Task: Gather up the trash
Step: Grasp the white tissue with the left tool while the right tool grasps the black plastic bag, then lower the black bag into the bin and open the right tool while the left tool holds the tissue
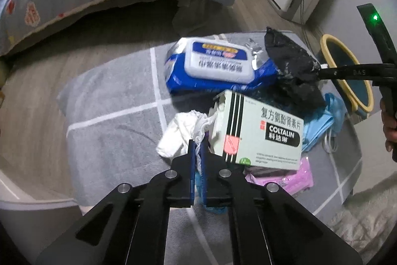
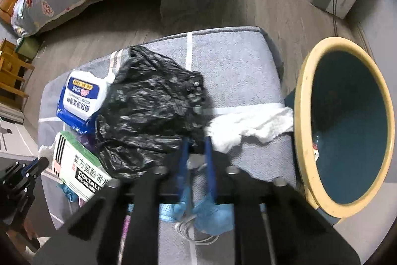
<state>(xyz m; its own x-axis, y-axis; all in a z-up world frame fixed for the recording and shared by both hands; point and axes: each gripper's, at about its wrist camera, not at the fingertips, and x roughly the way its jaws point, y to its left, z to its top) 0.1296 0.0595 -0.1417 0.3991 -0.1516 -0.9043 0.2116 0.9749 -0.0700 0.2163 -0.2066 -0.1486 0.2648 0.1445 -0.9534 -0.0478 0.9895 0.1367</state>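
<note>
White tissue (image 1: 182, 133) clamped in the left tool (image 1: 197, 148); right tool (image 2: 197, 148) pinches the black bag (image 2: 151, 101).

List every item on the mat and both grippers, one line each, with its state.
left gripper: shut on white tissue
right gripper: shut on black plastic bag
medicine box: end flap open, tilted
wet wipes pack: lid closed, lying flat
trash bin: tipped towards the mat, nearly empty

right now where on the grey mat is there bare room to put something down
Bare mat left of the wipes pack and medicine box, across the white lines. Another patch between the black bag and the bin. Crowded around the box, the tissue and the blue masks.
</note>
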